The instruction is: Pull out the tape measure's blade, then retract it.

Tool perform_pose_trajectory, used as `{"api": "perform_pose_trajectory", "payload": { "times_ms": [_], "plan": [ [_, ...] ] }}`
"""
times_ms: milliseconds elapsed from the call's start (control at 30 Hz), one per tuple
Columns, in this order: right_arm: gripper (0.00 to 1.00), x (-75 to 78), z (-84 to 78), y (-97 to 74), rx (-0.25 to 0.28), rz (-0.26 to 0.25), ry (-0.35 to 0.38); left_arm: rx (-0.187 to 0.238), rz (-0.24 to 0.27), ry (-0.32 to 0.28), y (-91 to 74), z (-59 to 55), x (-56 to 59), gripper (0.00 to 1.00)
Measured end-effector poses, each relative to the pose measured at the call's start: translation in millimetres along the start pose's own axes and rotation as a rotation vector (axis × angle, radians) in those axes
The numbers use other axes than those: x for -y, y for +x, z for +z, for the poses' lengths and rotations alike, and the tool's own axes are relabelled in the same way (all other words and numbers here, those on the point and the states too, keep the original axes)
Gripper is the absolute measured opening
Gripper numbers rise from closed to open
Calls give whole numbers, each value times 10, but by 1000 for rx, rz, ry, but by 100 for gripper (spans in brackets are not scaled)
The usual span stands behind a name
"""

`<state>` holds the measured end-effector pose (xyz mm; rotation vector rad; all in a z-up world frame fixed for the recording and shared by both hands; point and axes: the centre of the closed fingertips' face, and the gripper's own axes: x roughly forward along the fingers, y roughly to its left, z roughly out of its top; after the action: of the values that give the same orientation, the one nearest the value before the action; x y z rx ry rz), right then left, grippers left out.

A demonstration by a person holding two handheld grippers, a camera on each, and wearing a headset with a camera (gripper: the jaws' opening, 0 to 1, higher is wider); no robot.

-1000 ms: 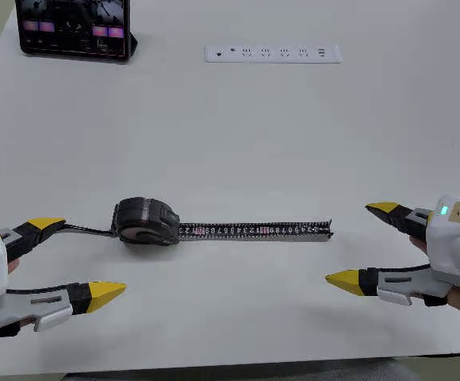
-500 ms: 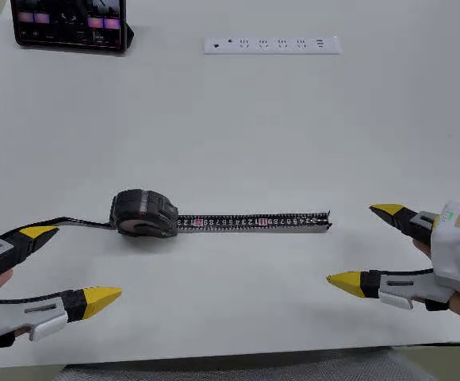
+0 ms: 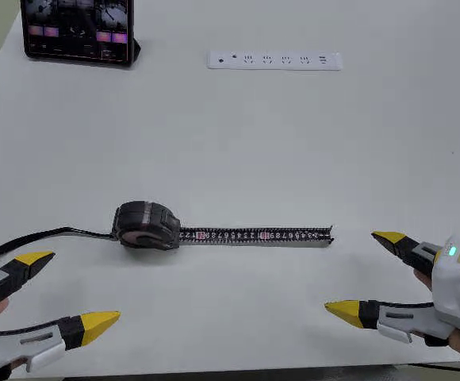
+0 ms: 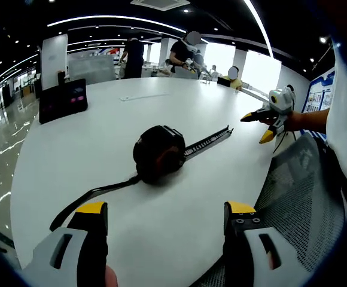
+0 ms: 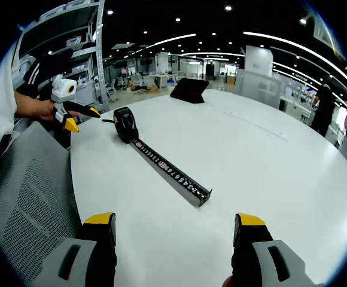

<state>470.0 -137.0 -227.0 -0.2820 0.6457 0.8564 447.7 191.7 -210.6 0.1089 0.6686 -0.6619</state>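
Tape measure lying on the white table, blade extended flat to its right and strap trailing left, flanked by left gripper and right gripper, each apart from it with jaws spread wide and empty.

Both the left claw and right claw have white housings, black jaws, yellow tips.

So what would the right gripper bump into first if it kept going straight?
Probably the blade, at its free end, if the right gripper travels low; depth is unclear.
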Motion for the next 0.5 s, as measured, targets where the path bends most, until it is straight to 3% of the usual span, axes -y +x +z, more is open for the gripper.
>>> {"api": "perform_pose_trajectory", "payload": {
  "times_ms": [500],
  "plan": [
    [82,-43,-10,33,-3,9,-1,7,-2,3,16,6,21,78]
  ]
}}
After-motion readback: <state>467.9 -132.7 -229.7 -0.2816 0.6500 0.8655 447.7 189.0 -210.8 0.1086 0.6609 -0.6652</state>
